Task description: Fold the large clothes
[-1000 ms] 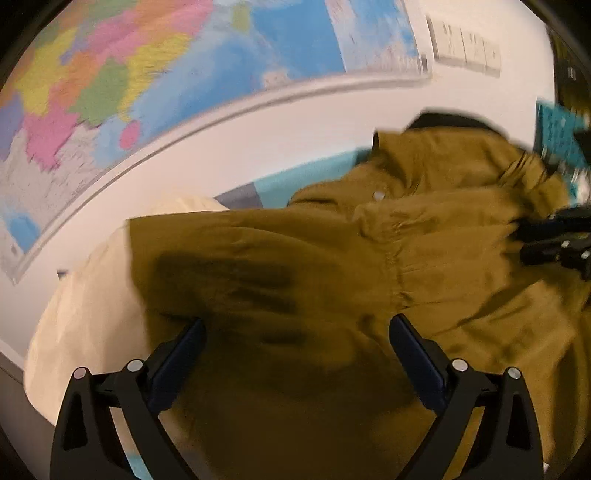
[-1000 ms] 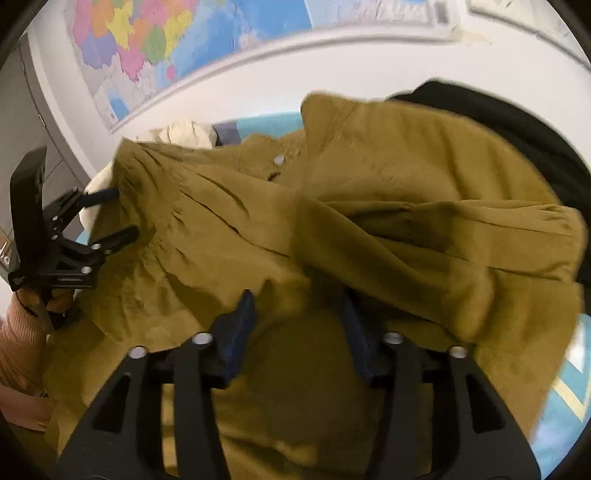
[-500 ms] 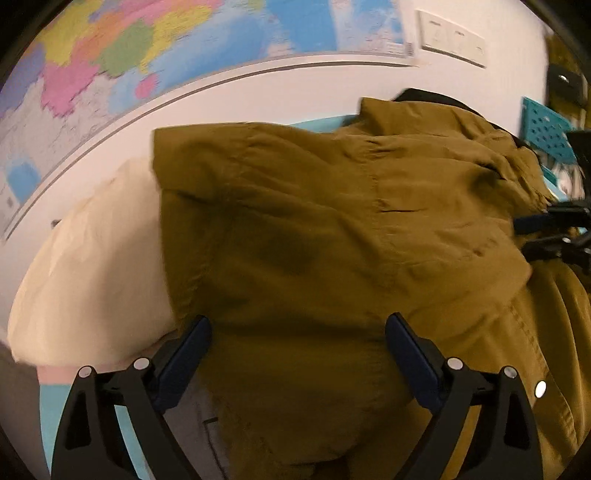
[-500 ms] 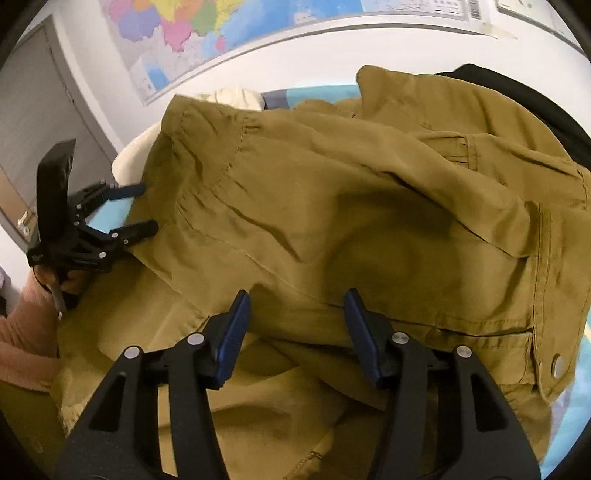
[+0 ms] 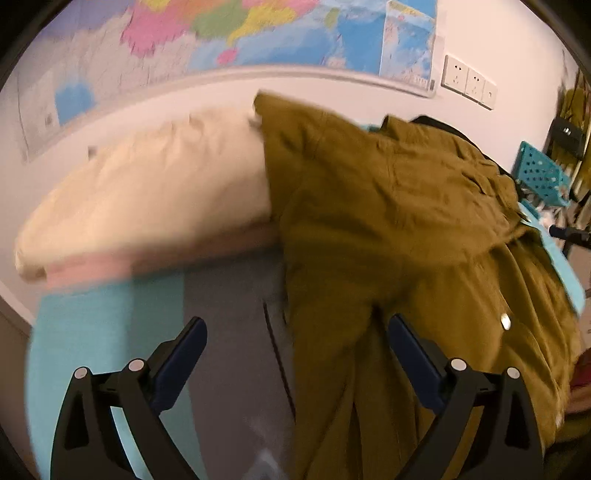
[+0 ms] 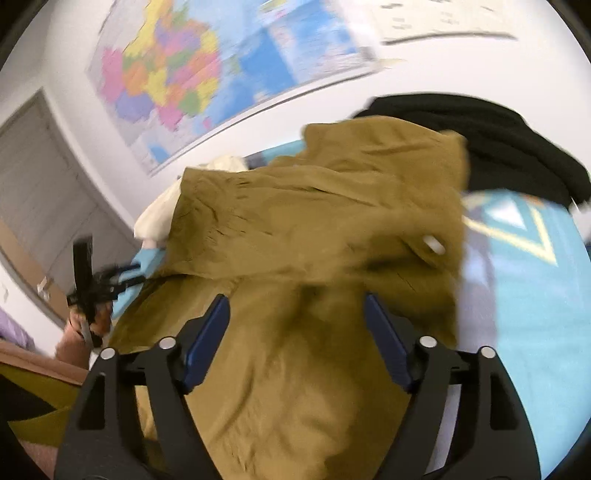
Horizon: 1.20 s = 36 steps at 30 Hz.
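Observation:
An olive-brown jacket [image 5: 388,229] lies crumpled on a blue and grey patterned bed cover [image 5: 110,332]. In the left wrist view it fills the right half. My left gripper [image 5: 295,332] is open and empty, at the jacket's left edge above the grey cover. In the right wrist view the jacket [image 6: 314,240] fills the middle. My right gripper [image 6: 295,317] is open and empty, just above the jacket's lower part. The left gripper [image 6: 110,280] shows at the far left of that view, beside the jacket's edge.
A cream pillow [image 5: 147,199] lies against the white wall under a coloured map [image 5: 258,33]. A black garment [image 6: 498,147] lies behind the jacket. A teal perforated basket [image 5: 543,173] stands at the right. A grey door [image 6: 40,192] is at the left.
Both grippers have let go of the jacket and opened. The left gripper has moved left, off the cloth onto the cover. The jacket has dropped flat onto the bed.

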Motion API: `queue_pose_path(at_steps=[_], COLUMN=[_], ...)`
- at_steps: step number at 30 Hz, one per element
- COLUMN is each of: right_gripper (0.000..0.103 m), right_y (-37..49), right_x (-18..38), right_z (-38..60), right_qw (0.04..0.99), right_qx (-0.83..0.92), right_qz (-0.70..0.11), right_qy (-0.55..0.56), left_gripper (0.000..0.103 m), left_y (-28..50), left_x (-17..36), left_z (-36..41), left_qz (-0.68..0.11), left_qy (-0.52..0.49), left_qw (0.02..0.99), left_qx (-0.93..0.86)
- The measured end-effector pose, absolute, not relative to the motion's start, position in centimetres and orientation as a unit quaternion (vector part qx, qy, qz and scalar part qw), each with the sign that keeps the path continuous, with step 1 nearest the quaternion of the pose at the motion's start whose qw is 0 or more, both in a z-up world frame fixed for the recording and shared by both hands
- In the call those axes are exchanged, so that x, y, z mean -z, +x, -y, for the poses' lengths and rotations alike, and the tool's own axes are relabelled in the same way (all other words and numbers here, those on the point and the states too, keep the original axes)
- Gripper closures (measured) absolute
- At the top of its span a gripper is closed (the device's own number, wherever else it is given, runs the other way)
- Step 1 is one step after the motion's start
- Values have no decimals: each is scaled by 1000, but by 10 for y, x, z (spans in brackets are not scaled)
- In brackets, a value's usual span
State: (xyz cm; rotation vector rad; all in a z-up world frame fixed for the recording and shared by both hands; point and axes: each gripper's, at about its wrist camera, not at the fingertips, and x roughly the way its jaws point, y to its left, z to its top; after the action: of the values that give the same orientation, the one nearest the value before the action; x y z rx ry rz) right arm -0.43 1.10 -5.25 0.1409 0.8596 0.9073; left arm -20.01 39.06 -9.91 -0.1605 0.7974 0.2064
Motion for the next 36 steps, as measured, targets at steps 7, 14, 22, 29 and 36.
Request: queue_pose_path(at_steps=[7,14,22,29,36], right_gripper=[17,17,17,45,98], right_y=[-30,-64,-99,-95,-81], right_x=[93,107,108,114,119], right_z=[46,51,29,15,46], right_qw=[797,777,751,746,729], right_qx=[-379,-408,-478,-489,-477], right_qz=[-454,-457,-436,-429,-430], right_qy=[125,147,131,144,236], left_gripper=[7,7,7,12,93], left_y=[-232,-246,-262,-257,-250], left_x=[129,133,135,137,130], left_z=[-389,-374,-348,-342,-347], left_qz=[-418,-426,-433,-424,-441], left_qy=[-123,-120,-123,-146,-143], left_qw=[899,897,890,891,886], left_qx=[-54,-9,72,68,-9])
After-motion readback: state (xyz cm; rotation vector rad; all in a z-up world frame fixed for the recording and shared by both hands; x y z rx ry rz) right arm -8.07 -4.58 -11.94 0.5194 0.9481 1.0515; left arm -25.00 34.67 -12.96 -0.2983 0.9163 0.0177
